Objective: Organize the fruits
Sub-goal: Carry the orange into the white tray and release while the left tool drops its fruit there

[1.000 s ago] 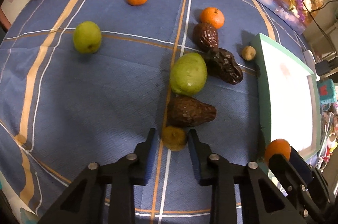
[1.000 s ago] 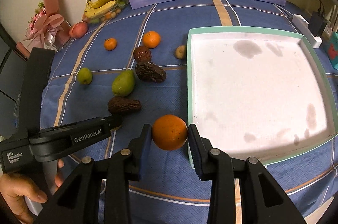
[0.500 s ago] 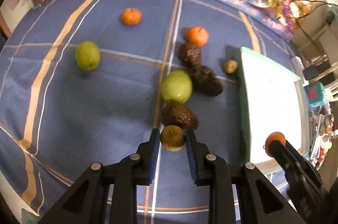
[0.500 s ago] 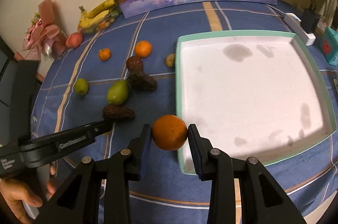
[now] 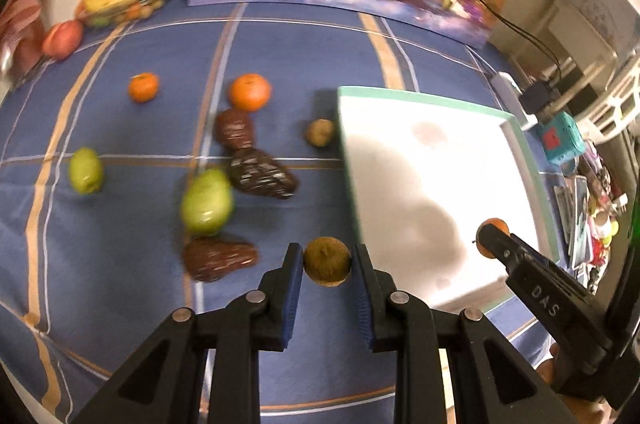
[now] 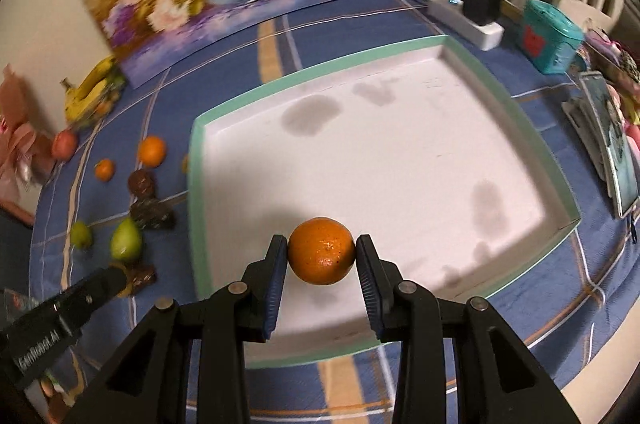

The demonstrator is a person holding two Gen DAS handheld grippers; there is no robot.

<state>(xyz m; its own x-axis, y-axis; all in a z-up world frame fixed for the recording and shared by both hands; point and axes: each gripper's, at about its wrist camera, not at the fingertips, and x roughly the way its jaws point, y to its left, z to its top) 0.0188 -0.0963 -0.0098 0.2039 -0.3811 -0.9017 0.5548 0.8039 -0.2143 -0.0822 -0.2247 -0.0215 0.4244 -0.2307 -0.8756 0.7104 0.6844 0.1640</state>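
Orange (image 6: 322, 250) clamped in right tool (image 6: 321, 256) above tray (image 6: 196, 183)

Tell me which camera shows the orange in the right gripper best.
The right wrist view: the orange sits large and sharp between the right gripper's fingers, over the white tray. The left wrist view shows only a small orange sliver behind the gripper's black tip.

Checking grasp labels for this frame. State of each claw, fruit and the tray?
Left claw: shut on the brown fruit, held off the cloth.
Right claw: shut on the orange, over the tray.
Tray: no fruit inside.
Green pear: loose on the cloth.
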